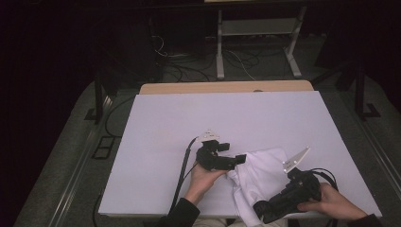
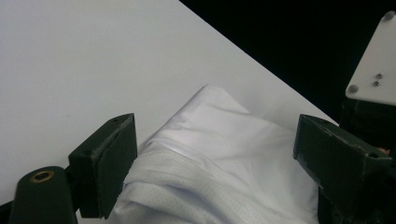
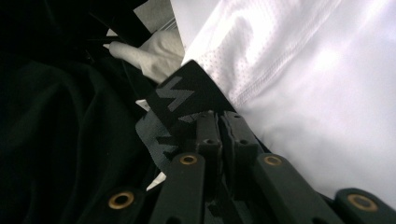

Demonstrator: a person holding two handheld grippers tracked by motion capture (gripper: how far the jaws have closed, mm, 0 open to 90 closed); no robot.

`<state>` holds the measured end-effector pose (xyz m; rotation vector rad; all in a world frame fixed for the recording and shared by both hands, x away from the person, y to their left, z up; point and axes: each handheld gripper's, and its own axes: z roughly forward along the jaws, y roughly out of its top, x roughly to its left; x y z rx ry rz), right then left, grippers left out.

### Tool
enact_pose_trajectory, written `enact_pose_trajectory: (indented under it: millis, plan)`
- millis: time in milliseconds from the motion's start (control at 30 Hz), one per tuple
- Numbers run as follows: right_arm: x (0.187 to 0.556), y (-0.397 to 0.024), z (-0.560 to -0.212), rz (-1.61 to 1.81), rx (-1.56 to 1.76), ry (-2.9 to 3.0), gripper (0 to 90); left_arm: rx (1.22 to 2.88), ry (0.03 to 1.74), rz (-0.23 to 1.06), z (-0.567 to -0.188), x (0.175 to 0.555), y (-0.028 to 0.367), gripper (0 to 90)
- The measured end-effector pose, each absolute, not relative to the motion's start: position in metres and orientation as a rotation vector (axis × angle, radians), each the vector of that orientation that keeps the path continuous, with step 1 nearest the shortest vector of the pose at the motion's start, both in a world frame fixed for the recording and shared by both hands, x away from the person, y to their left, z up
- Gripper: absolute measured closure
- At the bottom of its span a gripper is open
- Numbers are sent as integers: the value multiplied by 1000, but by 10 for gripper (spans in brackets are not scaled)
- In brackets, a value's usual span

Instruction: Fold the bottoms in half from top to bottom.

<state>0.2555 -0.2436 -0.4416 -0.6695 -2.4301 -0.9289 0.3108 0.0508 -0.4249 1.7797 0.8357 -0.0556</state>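
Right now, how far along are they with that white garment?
Early, by the look of it. Done: the white garment is bunched at the table's near edge. In hand: the right tongs pinch its black band; the left tongs straddle it, open. Left: spreading or folding, apparently.

Dark lab: white-topped table, floor cables, metal stand.

White garment on white table

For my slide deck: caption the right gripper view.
Right claw pinching the black patterned band of a white garment.
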Motion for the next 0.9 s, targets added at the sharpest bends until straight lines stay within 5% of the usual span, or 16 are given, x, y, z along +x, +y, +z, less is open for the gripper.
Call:
enact_pose_trajectory:
  millis: [900]
  plan:
    - [303, -262, -398, -1247, -944, -2525, 285, 1784, 863, -59, -427, 316, 55, 117]
